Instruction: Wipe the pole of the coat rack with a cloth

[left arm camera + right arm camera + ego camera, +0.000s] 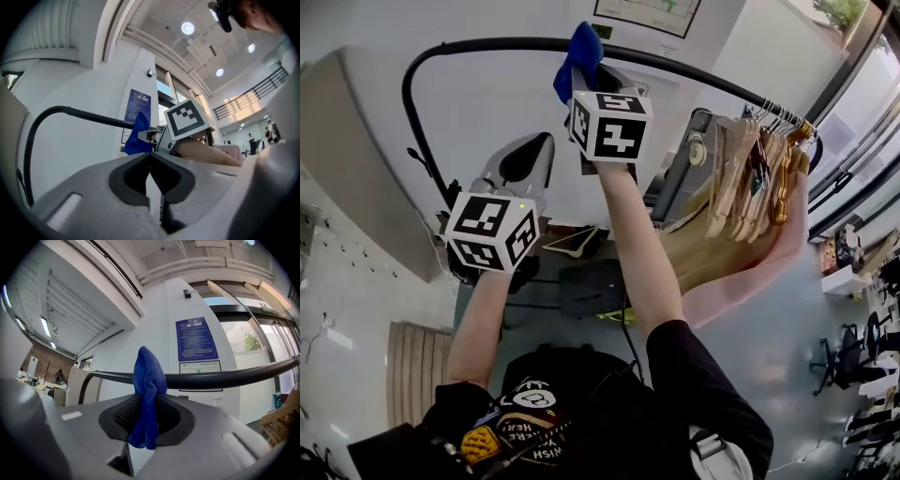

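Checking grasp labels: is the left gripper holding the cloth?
No, the left gripper is shut empty; the right gripper clamps the blue cloth.

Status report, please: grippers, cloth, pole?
Right gripper shut on blue cloth, cloth against pole. Left gripper shut, empty, off pole. Wooden hangers farther right along pole.

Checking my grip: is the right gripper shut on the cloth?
Shut on it: the right gripper pinches the blue cloth, bunched up at the pole.
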`<state>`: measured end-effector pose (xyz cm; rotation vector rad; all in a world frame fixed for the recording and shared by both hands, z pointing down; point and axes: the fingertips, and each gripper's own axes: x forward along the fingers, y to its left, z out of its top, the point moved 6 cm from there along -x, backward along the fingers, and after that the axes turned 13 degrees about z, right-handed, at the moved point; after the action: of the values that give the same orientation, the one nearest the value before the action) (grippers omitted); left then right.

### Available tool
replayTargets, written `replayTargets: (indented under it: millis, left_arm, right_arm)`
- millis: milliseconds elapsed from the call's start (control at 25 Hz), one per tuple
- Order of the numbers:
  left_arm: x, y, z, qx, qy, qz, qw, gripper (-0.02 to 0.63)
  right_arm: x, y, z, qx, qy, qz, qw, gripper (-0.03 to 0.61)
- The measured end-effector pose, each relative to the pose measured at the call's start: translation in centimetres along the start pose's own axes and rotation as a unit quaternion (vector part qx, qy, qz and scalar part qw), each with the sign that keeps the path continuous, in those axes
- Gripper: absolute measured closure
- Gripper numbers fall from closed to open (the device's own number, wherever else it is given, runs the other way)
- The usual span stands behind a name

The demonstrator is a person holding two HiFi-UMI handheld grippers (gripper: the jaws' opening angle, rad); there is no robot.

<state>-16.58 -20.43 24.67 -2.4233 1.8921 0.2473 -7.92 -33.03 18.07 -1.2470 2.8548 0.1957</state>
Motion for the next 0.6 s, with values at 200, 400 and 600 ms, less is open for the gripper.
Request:
replayTargets:
  millis: [200,400,600]
  left_arm:
    - [0.5,-1.4,0.1,-0.003,-0.002,-0.026,0.9997,0.611]
    - [2.6,-6.2,-0.7,-0.010,0.002,-0.079,0.9968,0.611]
    - [4.6,-11.6,-1.0,-0.011,0.006,-0.137,0.9905,0.611]
  right_arm:
    - [-2.3,-2.2,0.0,0.002,-0.001,-0.026,1.000,0.502]
    - [-7.3,-7.2,0.0,0.001,-0.005,-0.080,0.997,0.502]
    - [-13.6,-13.7,0.4,0.004,-0.005,-0.155,0.988,0.502]
